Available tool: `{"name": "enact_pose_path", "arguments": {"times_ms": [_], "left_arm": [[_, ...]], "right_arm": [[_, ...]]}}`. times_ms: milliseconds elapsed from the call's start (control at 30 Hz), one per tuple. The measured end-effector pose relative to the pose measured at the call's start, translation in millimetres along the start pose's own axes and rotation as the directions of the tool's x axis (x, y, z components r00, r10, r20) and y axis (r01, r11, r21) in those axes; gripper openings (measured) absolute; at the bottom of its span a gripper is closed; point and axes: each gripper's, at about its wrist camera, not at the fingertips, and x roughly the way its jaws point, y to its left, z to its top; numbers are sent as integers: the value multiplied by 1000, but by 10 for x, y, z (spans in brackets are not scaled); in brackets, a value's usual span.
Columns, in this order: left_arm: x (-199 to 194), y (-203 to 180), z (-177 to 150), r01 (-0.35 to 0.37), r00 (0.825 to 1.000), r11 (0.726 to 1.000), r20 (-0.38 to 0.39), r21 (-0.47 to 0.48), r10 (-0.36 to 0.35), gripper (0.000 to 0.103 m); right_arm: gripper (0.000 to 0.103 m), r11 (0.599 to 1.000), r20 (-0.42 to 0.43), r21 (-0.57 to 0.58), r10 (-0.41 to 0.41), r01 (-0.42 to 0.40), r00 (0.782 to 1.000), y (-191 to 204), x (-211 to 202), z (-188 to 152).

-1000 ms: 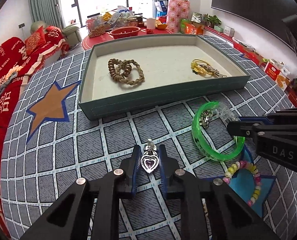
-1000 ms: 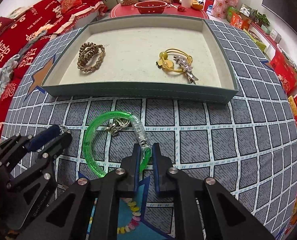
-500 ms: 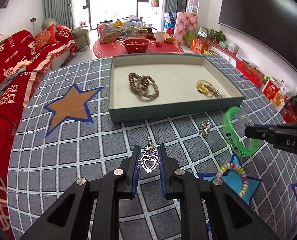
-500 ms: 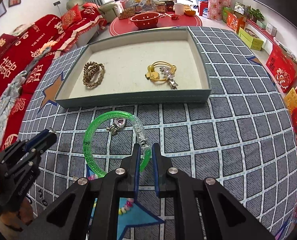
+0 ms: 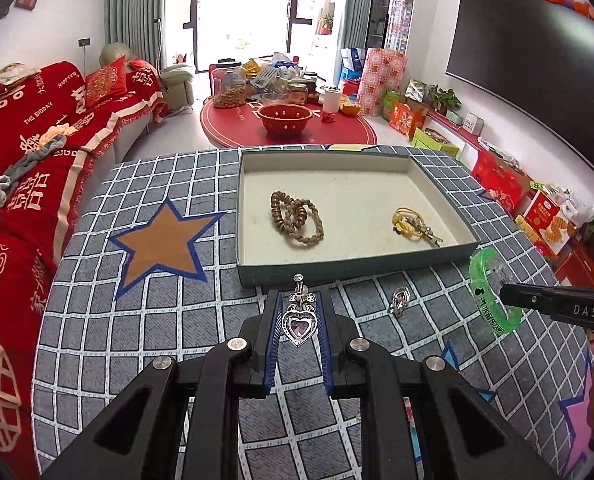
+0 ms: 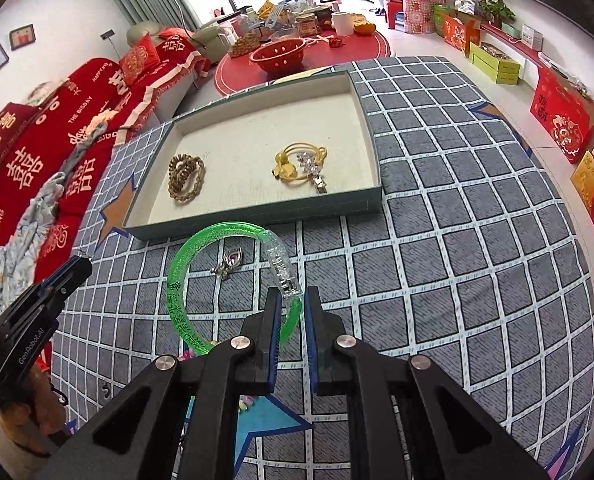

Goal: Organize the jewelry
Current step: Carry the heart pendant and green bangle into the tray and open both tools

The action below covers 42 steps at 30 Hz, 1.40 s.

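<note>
The left gripper [image 5: 297, 322] is clamped narrow on a silver heart-shaped pendant with a purple stone [image 5: 298, 324], pinched by its sides so the heart faces up and its clasp pokes out past the fingertips; that grip leaves it free to drop flat once released. Straight ahead of this claw, just beyond its tips, sits the shallow grey-green cardboard tray with a cream floor [image 5: 317, 270], the evident home for the jewelry.

The right gripper [image 6: 290, 312] is closed on a translucent green plastic bangle [image 6: 181, 276] near its clear clasp section, so the ring hangs out ahead and to the left of the jaws, off the checked grey tablecloth [image 6: 457, 280]. The tray's near wall lies just past the bangle's far edge.

Inside the tray, a coiled brown wooden bead bracelet [image 5: 296, 218] and a yellow hair tie with a crystal charm [image 5: 413, 227] lie well apart, probably to keep pieces untangled. A small silver charm [image 5: 400, 300] rests on the cloth ahead-right of the left claw, not yet sorted.
</note>
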Motion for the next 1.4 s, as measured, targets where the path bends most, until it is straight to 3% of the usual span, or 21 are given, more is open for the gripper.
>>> {"name": "enact_pose_path", "arguments": {"times_ms": [433, 800, 1067, 1400], "left_arm": [[46, 50, 533, -10, 999, 1000, 35, 0, 10, 31], [547, -35, 1010, -37, 999, 999, 27, 5, 37, 31], [1202, -148, 980, -74, 995, 997, -59, 32, 76, 31], [1554, -172, 864, -128, 986, 990, -99, 63, 133, 31]], "right_arm": [[13, 999, 52, 34, 6, -8, 999, -70, -66, 577], [13, 996, 34, 94, 4, -7, 999, -120, 268, 1155], [12, 996, 19, 75, -48, 46, 999, -111, 714, 1339], [12, 992, -16, 34, -123, 124, 992, -131, 1070, 1342]]}}
